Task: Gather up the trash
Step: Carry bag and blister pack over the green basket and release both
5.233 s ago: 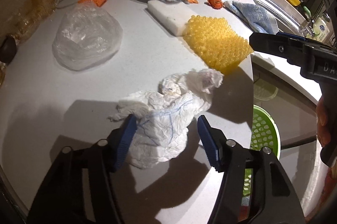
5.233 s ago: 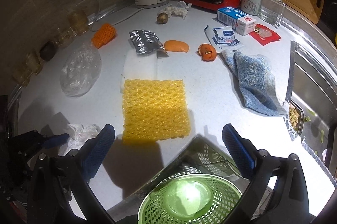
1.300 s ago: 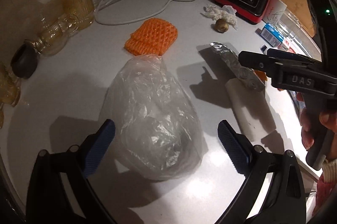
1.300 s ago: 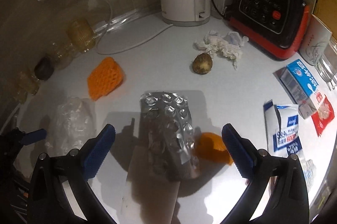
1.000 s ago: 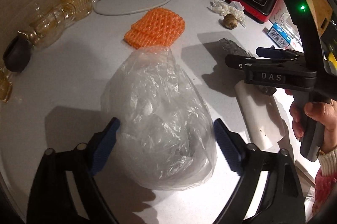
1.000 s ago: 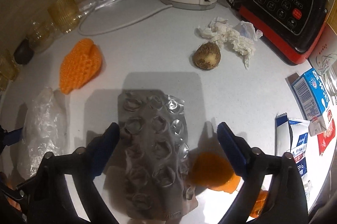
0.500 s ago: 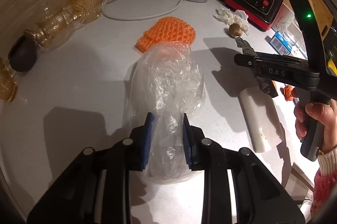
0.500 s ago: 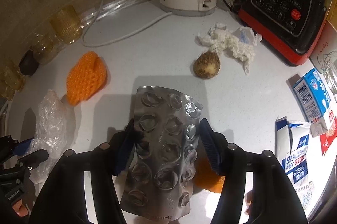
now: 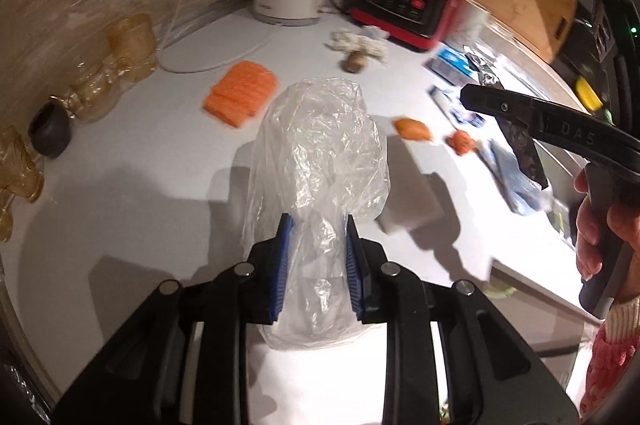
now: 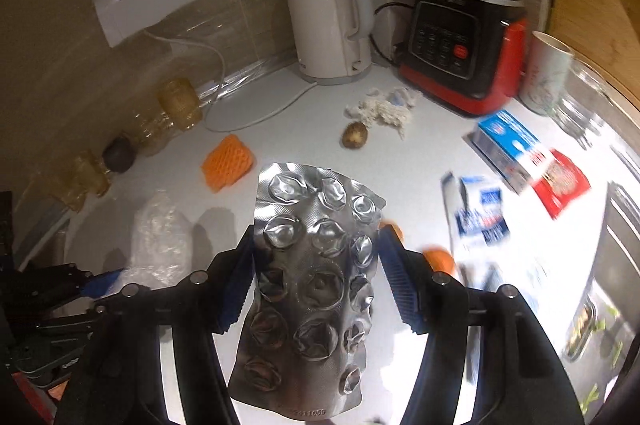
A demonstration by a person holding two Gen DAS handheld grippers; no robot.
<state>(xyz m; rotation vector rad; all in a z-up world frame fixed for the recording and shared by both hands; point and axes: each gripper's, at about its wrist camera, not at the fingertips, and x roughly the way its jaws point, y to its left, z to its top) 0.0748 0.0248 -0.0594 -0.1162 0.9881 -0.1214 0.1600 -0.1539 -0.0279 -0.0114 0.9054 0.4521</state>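
Above countertop [image 9: 132, 161]: left tongs [image 9: 316, 257] pinch plastic bag [image 9: 320, 153]; right tongs [image 10: 316, 277] clamp blister pack [image 10: 312, 285].

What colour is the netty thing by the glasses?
Orange foam net, clearest in the right wrist view.

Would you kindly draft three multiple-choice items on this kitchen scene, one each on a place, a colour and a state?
1. Where does the small brown round thing lie?
A. beside the crumpled tissue
B. inside the kettle
C. on the blue carton

2. What colour is the foam net on the counter?
A. green
B. orange
C. black

3. What does the left gripper hold?
A. nothing
B. a clear plastic bag
C. a glass

Answers:
1 A, it lies right by the tissue.
2 B, the net is orange.
3 B, the blue pads squeeze the bag; the right gripper holds the foil blister sheet.
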